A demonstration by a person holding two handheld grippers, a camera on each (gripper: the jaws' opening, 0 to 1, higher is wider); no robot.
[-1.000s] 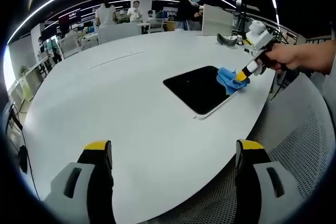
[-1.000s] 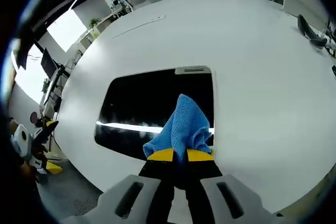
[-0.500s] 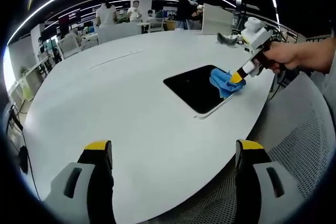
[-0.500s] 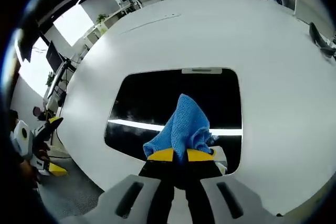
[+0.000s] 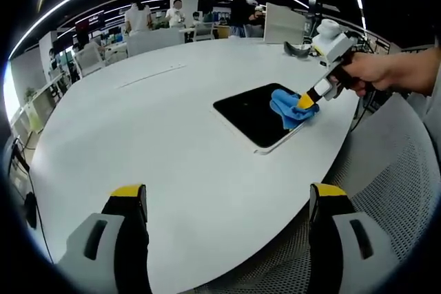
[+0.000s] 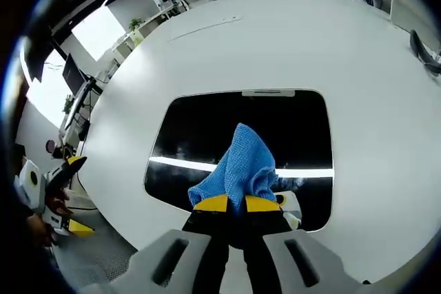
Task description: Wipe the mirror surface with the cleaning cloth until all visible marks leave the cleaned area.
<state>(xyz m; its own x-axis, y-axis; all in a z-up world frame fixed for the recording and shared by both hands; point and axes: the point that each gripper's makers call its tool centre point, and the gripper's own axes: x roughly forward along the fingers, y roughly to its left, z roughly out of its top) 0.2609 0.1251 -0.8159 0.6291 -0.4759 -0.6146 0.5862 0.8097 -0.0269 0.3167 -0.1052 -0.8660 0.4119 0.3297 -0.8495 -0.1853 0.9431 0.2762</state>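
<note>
The right gripper (image 6: 236,204) jaws pinch the blue cloth (image 6: 241,169), which sticks out ahead onto the dark mirror (image 6: 207,132). The left gripper (image 5: 231,201) jaws are wide apart over the white desk (image 5: 158,135), well away from the mirror.

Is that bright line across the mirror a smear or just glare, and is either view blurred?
Right gripper view: the line on the mirror looks like a reflected ceiling light, passing behind the cloth; sharp, heavy fisheye bending. Left gripper view: the mirror reads plain dark, the background soft.

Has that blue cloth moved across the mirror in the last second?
Yes. In the left gripper view the blue cloth, clamped in the right gripper, has slid from the mirror's near right edge further onto the dark glass, towards its far side.
</note>
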